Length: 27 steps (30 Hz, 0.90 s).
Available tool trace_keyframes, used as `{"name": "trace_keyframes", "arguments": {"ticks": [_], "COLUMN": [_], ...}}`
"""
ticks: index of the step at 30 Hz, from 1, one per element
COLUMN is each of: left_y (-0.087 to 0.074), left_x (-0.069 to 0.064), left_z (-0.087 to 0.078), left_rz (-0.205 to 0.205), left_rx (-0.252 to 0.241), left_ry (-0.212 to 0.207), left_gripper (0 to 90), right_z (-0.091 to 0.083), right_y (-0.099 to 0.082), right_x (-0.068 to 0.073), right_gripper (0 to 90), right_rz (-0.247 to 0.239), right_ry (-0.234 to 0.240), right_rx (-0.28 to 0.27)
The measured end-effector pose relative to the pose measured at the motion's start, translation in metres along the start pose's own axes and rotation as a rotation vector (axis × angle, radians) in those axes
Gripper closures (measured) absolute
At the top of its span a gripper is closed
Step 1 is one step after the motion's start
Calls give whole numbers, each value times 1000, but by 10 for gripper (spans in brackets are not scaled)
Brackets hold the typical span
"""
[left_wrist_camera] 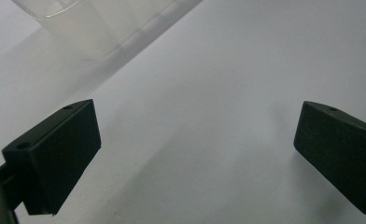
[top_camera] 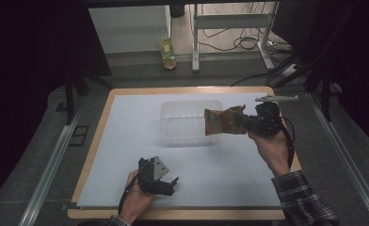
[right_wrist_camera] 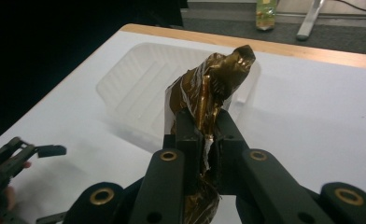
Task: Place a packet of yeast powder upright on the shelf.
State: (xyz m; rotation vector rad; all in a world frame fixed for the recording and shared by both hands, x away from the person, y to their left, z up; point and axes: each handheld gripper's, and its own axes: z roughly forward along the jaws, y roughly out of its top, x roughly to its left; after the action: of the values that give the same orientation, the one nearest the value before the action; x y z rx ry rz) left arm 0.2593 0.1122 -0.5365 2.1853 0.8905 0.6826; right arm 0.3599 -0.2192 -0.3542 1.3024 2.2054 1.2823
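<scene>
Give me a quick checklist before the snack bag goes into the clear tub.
1. Right gripper shut on the snack bag: ok.
2. Bag lifted off the table: ok.
3. Clear tub upright with nothing in it: ok.
4. Bag fully above the tub: not ok, it overlaps just the right edge.
5. Left gripper open and apart from the tub: ok.
6. Grip firm enough: cannot tell.

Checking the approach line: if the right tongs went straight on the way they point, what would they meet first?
Probably the clear plastic tub: the right tongs, shut on the gold wrapper, point toward it, though depth is unclear.
</scene>
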Motion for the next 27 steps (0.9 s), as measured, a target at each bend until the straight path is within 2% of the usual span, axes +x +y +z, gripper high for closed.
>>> {"name": "trace_keyframes", "arguments": {"ticks": [3,6,9,13,17,19,24,27], "left_y": [0,0,0,0,0,0,0,0], "left_x": [0,0,-1,-1,-2,-2,-2,-2], "left_z": [0,0,1,1,1,2,2,2], "left_rz": [1,3,7,10,14,18,21,22], "left_rx": [-1,-1,2,3,5,7,10,9], "left_ry": [-1,-3,-3,-3,-4,-3,-7,-6], "left_gripper": [4,4,4,4,5,5,6,6], "right_z": [4,5,7,8,12,18,27,35], "right_y": [3,6,8,10,11,11,10,10], "right_x": [-2,-4,-3,-3,0,4,8,14], "right_gripper": [830,830,830,830,830,830,830,830], "right_rz": [-6,2,-14,-19,-32,-49,-52,-73], "right_ry": [-33,-38,-68,-74,-86,-107,-115,-145], "right_rx": [-5,-13,-17,-21,-19,-13,-6,4]}}
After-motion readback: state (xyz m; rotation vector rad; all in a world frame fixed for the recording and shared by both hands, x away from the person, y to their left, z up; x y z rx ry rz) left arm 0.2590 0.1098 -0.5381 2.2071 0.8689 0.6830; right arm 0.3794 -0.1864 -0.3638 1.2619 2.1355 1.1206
